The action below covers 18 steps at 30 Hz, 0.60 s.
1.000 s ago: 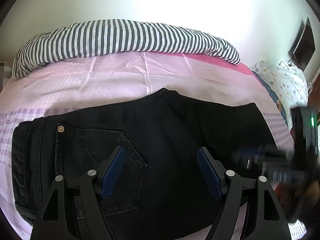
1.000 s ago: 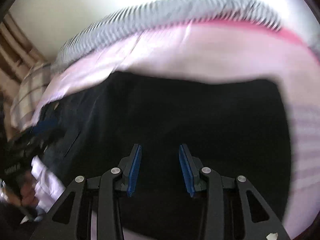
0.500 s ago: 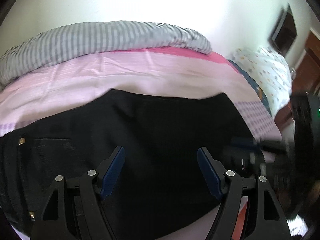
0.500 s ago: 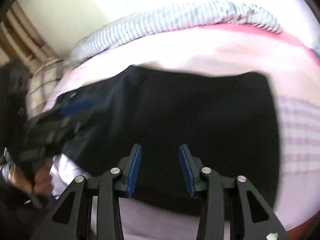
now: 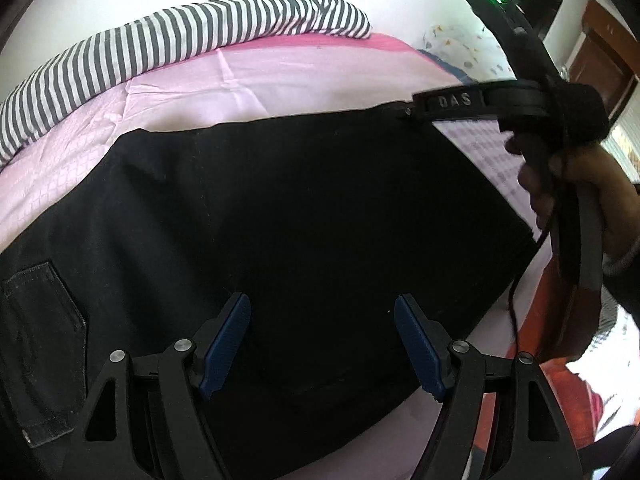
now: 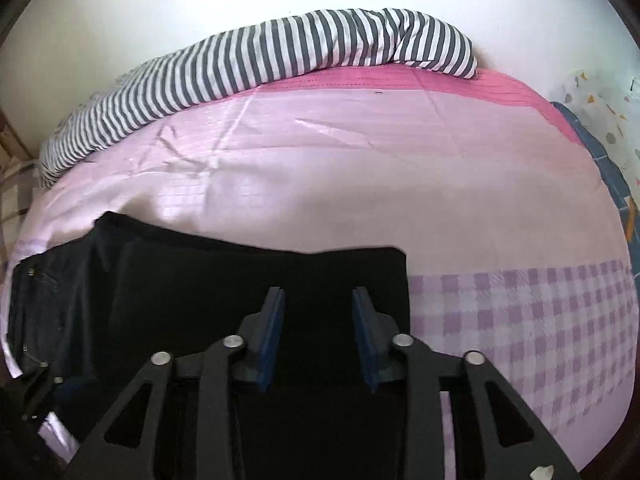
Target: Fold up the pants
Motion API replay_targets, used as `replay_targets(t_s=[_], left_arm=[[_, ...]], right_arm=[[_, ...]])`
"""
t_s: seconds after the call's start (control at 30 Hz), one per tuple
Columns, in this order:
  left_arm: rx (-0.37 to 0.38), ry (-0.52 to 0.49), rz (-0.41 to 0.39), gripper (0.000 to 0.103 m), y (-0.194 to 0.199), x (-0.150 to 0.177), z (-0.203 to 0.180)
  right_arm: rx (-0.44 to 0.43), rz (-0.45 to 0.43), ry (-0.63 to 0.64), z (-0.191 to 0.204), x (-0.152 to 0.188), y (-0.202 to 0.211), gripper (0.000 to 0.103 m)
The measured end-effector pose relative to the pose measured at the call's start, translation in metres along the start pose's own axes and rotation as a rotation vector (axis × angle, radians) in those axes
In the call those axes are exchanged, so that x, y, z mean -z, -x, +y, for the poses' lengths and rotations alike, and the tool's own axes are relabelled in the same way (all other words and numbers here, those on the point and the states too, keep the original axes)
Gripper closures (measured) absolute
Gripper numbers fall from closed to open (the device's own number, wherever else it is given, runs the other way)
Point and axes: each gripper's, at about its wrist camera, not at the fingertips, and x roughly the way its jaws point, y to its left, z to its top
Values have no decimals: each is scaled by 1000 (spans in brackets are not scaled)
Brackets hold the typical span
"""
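Note:
Black pants [image 5: 304,216] lie folded flat on a pink bed sheet [image 5: 280,76], back pocket [image 5: 40,328] at the left. My left gripper [image 5: 322,320] hovers over the pants' near middle, jaws wide open with nothing between them. The right gripper's body [image 5: 472,100], held by a hand [image 5: 576,184], reaches over the pants' far right corner in the left wrist view. In the right wrist view the right gripper [image 6: 318,312] hangs over the pants [image 6: 248,280] near their right edge; its jaws are closing, a gap still between the pads, no cloth visibly pinched.
A grey-and-white striped blanket [image 6: 280,56] is bunched along the far side of the bed against the wall. A patterned white cloth [image 6: 604,112] lies at the right. The sheet's checked purple band [image 6: 540,312] runs right of the pants.
Both grippers have swept rightward along the pants. The right gripper's jaws have narrowed and now sit near the pants' right edge; the left gripper's jaws stay wide.

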Motion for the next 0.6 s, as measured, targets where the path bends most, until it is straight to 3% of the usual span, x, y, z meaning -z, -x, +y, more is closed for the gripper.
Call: replay_targets(t_s=[0.1,0.17,0.47,0.6], left_arm=[[-28,-31,3,26,-3,2,-6],[-29,-32,2,25,-4,2,-6],[-27,-23,-3,23,-4,2,-2],[-31,-15,-2,23,-5,1,-2]], right_arm=[[-1,7,0,1,0,2,73],[-17,57,9,2,9,9,70],[5,95,54,4,95,57,70],[15,83,28,3,115,73,70]])
